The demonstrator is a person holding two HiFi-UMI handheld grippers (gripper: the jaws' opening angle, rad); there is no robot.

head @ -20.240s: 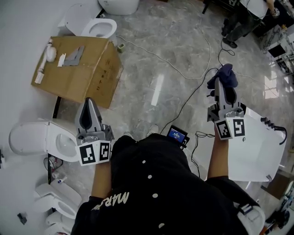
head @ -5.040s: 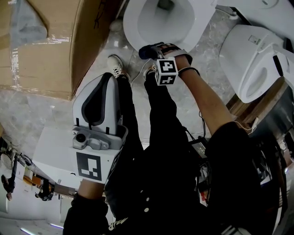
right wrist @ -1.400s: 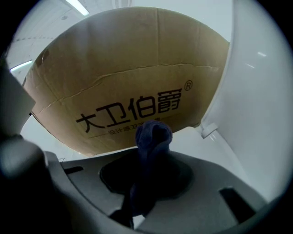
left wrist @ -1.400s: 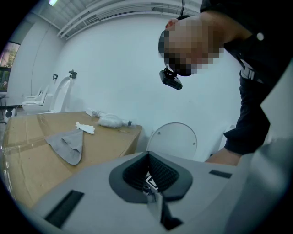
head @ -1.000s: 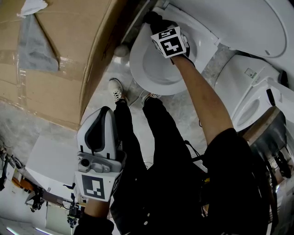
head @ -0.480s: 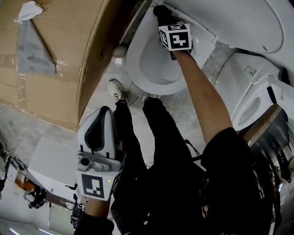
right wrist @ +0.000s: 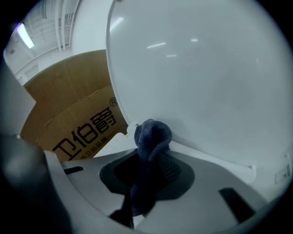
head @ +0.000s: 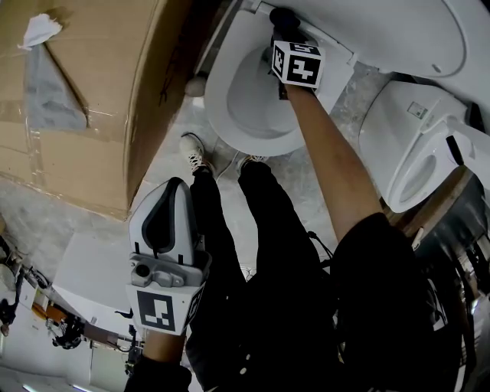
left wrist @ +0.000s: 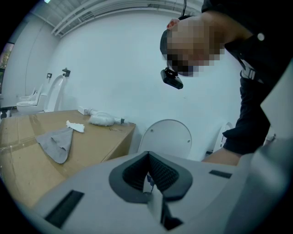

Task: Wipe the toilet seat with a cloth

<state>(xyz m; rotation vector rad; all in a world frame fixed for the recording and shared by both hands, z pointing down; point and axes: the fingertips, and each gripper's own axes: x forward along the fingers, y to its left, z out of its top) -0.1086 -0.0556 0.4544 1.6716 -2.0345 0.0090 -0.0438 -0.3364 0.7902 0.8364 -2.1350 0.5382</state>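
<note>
A white toilet seat [head: 230, 73] lies open under its raised lid [head: 383, 34]. My right gripper [head: 282, 24] reaches to the seat's back edge near the hinge, shut on a dark blue cloth [head: 283, 14]. In the right gripper view the bunched cloth [right wrist: 152, 136] sticks out of the jaws against the foot of the lid [right wrist: 206, 77]. My left gripper [head: 172, 188] hangs low beside the person's legs, far from the toilet. It is shut with nothing held, as the left gripper view [left wrist: 149, 176] shows.
A large cardboard box [head: 84, 99] stands close on the toilet's left, with a grey rag [left wrist: 57, 142] on top. A second toilet [head: 417, 145] is at the right. The person's shoes [head: 194, 151] stand in front of the bowl.
My right gripper has slid the cloth rightward along the back of the seat toward the hinge. The left gripper has stayed put.
</note>
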